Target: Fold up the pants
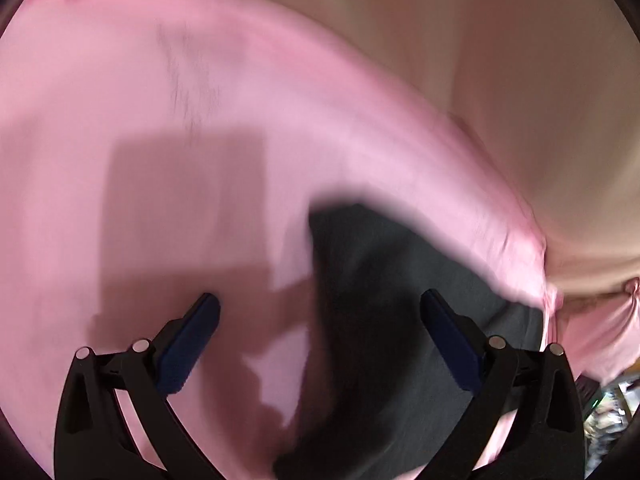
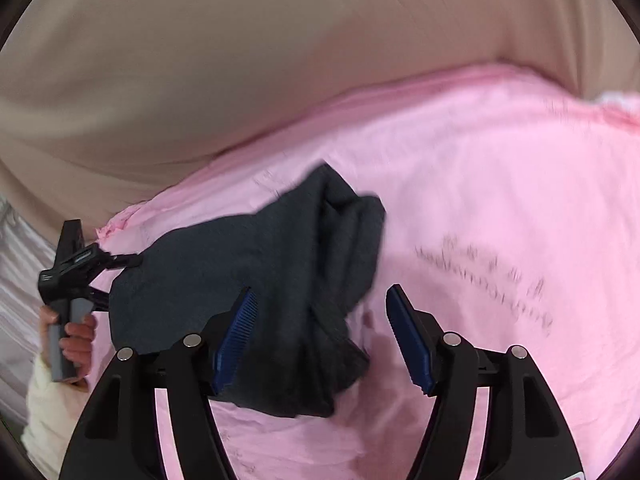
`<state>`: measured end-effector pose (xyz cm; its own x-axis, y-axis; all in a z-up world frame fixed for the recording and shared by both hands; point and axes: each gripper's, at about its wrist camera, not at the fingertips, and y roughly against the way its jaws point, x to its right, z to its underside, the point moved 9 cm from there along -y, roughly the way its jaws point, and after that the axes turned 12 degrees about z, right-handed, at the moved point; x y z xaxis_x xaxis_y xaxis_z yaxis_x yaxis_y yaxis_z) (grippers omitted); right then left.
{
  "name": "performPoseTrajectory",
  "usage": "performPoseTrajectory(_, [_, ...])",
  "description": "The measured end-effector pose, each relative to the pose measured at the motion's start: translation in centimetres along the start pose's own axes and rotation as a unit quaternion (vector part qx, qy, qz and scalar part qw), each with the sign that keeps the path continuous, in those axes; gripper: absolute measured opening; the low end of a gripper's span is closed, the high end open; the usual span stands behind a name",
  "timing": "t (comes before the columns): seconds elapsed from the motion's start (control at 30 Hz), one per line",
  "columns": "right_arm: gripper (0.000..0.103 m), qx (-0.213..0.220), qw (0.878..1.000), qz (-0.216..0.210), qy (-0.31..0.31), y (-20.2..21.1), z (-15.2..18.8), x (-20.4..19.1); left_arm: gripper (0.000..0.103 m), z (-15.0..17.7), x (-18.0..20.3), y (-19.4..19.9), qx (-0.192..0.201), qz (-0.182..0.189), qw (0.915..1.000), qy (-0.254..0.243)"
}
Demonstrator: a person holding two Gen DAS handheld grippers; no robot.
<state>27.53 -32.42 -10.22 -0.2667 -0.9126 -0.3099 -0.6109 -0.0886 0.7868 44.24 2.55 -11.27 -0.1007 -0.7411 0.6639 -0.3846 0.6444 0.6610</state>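
Note:
The dark grey pants (image 2: pixel 260 276) lie crumpled in a heap on a pink sheet (image 2: pixel 480 200). My right gripper (image 2: pixel 320 300) is open just above the heap's near edge, with one blue fingertip (image 2: pixel 240 312) over the cloth. In the left wrist view my left gripper (image 1: pixel 320 308) is open over the pants (image 1: pixel 380 320), holding nothing. In the right wrist view the left gripper (image 2: pixel 120 276) shows at the heap's left edge, held by a hand; its tips reach the cloth.
A beige fabric surface (image 2: pixel 240 60) rises behind the pink sheet. The sheet's edge (image 1: pixel 548 280) falls off at the right in the left wrist view, with clutter (image 1: pixel 608 408) below. Faint dark print (image 2: pixel 492 280) marks the sheet.

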Motion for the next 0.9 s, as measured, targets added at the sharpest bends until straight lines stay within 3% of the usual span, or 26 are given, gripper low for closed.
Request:
performPoseTrajectory(0.03, [0.066, -0.007, 1.000, -0.016, -0.006, -0.5, 0.0, 0.0, 0.076, -0.6, 1.0, -0.4, -0.009, 0.010, 0.9998, -0.016])
performPoseTrajectory(0.07, [0.066, -0.013, 0.999, -0.028, -0.010, -0.7, 0.1, 0.0, 0.038, -1.1, 2.2, -1.1, -0.027, 0.030, 0.9987, -0.030])
performPoseTrajectory(0.1, [0.066, -0.014, 0.999, -0.032, -0.013, -0.9, 0.2, 0.1, 0.028, -1.5, 2.8, -1.3, -0.028, 0.025, 0.9985, -0.038])
performPoseTrajectory(0.17, [0.066, -0.007, 0.999, -0.033, -0.013, -1.1, 0.3, 0.2, 0.012, -3.3, 4.7, -0.8, 0.016, 0.007, 0.9947, -0.101])
performPoseTrajectory(0.2, [0.066, -0.001, 0.999, -0.034, -0.016, -1.3, 0.4, 0.4, 0.012, -3.9, 5.2, -0.5, 0.039, 0.004, 0.9913, -0.125])
performPoseTrajectory(0.27, [0.066, 0.001, 0.999, -0.041, -0.030, -1.9, 0.7, 1.0, 0.013, -5.1, 5.1, 0.4, 0.081, -0.013, 0.9851, -0.151])
performPoseTrajectory(0.37, [0.070, -0.003, 0.998, -0.048, -0.044, -1.1, 1.7, 1.7, 0.025, -5.3, 2.2, 2.2, 0.108, -0.014, 0.9876, -0.112])
performPoseTrajectory(0.43, [0.073, -0.009, 0.998, -0.052, -0.040, -0.9, 1.4, 0.5, 0.056, -3.6, 0.9, 3.7, 0.091, 0.018, 0.9921, -0.084])
performPoseTrajectory(0.47, [0.075, -0.012, 0.998, -0.052, -0.038, -0.8, 1.7, 0.6, 0.082, -2.2, 0.4, 4.7, 0.084, 0.038, 0.9932, -0.071])
performPoseTrajectory(0.5, [0.076, -0.014, 0.998, -0.055, -0.041, -0.7, 2.0, 0.7, 0.092, -0.2, -0.1, 6.1, 0.086, 0.052, 0.9933, -0.057])
performPoseTrajectory(0.67, [0.081, -0.020, 0.997, -0.064, -0.042, -0.3, 3.0, 0.2, 0.092, 6.2, -0.4, 6.1, 0.036, 0.105, 0.9934, -0.029])
performPoseTrajectory(0.7, [0.083, -0.021, 0.997, -0.067, -0.042, -0.6, 3.1, 0.0, 0.091, 6.9, 0.2, 5.9, 0.043, 0.105, 0.9926, -0.042])
performPoseTrajectory(0.73, [0.084, -0.023, 0.996, -0.073, -0.043, -0.3, 3.4, -0.2, 0.085, 7.1, 0.7, 5.9, 0.044, 0.101, 0.9922, -0.058])
performPoseTrajectory(0.77, [0.084, -0.022, 0.996, -0.077, -0.043, -0.5, 3.4, -0.4, 0.058, 7.7, 1.7, 5.0, 0.016, 0.122, 0.9901, -0.068])
performPoseTrajectory(0.8, [0.083, -0.019, 0.996, -0.079, -0.042, -0.5, 3.5, -0.6, 0.038, 8.5, 2.2, 4.3, -0.012, 0.139, 0.9883, -0.062])
performPoseTrajectory(0.83, [0.076, -0.022, 0.995, -0.085, -0.035, -0.8, 3.5, -1.0, 0.036, 9.0, 2.6, 3.8, -0.024, 0.137, 0.9886, -0.057])
performPoseTrajectory(0.87, [0.043, -0.037, 0.995, -0.088, -0.030, -1.3, 3.6, -1.5, 0.026, 8.8, 3.1, 3.9, -0.018, 0.115, 0.9903, -0.076])
performPoseTrajectory(0.9, [0.039, -0.054, 0.993, -0.097, -0.042, -1.4, 3.6, -1.7, 0.010, 8.7, 3.5, 3.9, -0.022, 0.107, 0.9903, -0.085])
